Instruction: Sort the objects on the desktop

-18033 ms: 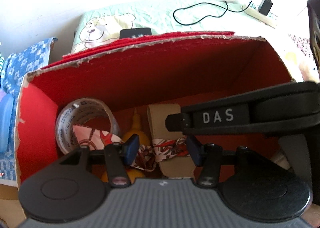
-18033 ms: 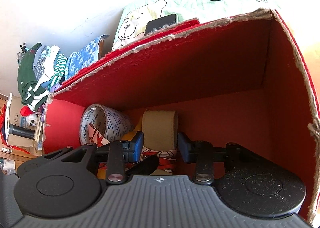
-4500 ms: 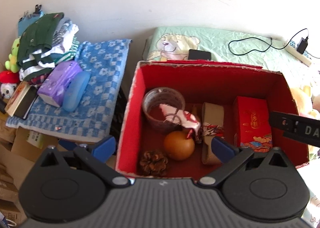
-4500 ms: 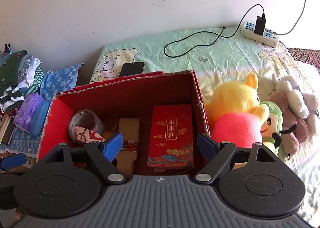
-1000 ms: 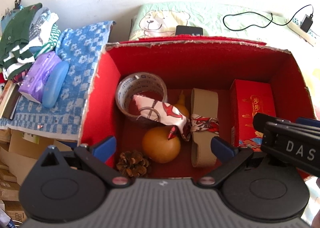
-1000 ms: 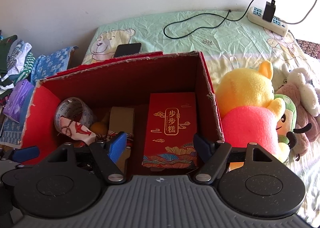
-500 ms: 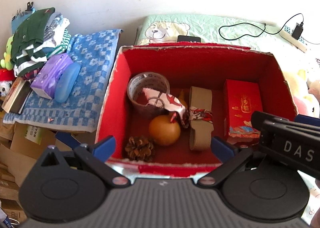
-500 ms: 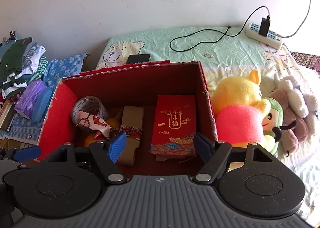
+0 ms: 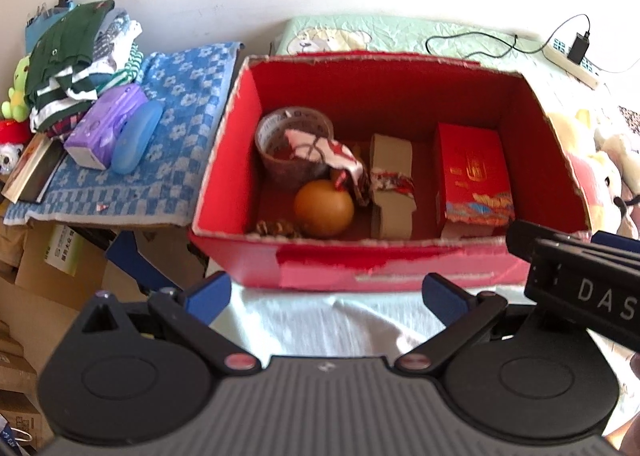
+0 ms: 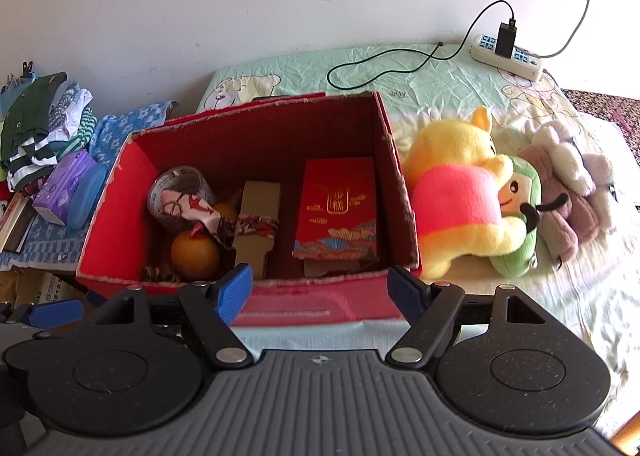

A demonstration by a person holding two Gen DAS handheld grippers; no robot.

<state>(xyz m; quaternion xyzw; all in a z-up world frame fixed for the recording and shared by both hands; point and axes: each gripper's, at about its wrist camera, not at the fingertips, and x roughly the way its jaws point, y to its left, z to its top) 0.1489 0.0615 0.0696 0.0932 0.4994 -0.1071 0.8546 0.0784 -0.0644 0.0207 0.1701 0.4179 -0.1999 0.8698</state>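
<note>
A red cardboard box (image 9: 320, 272) (image 10: 312, 306) stands on the bed. Inside it lie a tape roll (image 9: 294, 136) (image 10: 180, 186), a patterned scarf (image 9: 340, 160) (image 10: 224, 222), an orange gourd (image 9: 323, 208) (image 10: 195, 254), a pine cone (image 9: 276, 227) (image 10: 162, 274), a tan cardboard piece (image 9: 391, 184) (image 10: 256, 216) and a red gift box (image 9: 472, 172) (image 10: 338, 208). My left gripper (image 9: 326, 294) is open and empty, in front of the box's near wall. My right gripper (image 10: 320, 288) is open and empty, also before the near wall.
Plush toys (image 10: 472, 192) lie right of the box. A blue checked towel (image 9: 168, 160) at left carries a purple tissue pack (image 9: 106, 126), a blue case (image 9: 136, 136) and folded clothes (image 9: 76, 56). A power strip (image 10: 506, 56) with cable lies at the back. Cardboard boxes (image 9: 48, 256) sit below left.
Both grippers have pulled back and up from the box, staying open. The box's near outer wall and the sheet before it now show.
</note>
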